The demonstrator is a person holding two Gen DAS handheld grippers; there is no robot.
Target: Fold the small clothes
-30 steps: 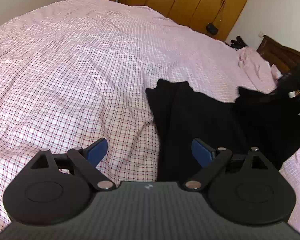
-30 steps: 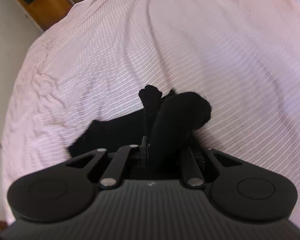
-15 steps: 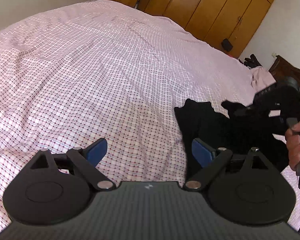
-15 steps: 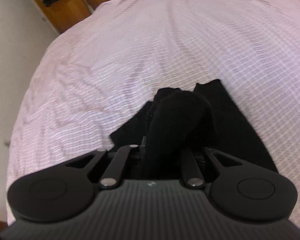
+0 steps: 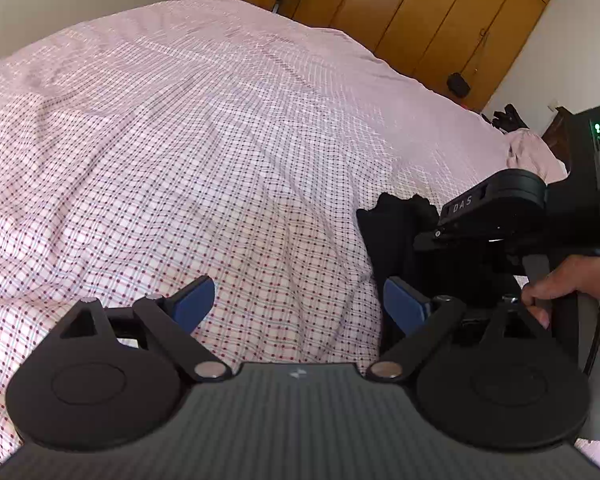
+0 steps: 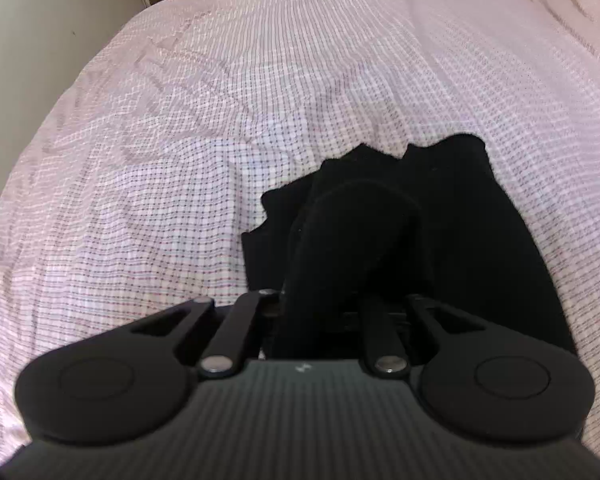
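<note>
A small black garment (image 6: pixel 480 216) lies on the pink checked bedsheet (image 6: pixel 220 120). My right gripper (image 6: pixel 320 304) is shut on a fold of the black garment, which bulges up between its fingers and hides the tips. In the left wrist view the garment (image 5: pixel 392 232) shows at the right, partly hidden behind the right gripper's body. My left gripper (image 5: pixel 300 304) is open and empty, blue pads (image 5: pixel 194 300) apart, just left of the garment, above the sheet.
The bed fills both views. Wooden wardrobes (image 5: pixel 440 20) stand beyond the bed's far side. A bunched pink cloth (image 5: pixel 532 156) and a dark headboard lie at the far right. A white wall (image 6: pixel 40 20) borders the bed's left edge.
My right gripper has carried the garment fold over the rest of the garment. It now sits close beside my left gripper, which has drawn away to the left of the garment.
</note>
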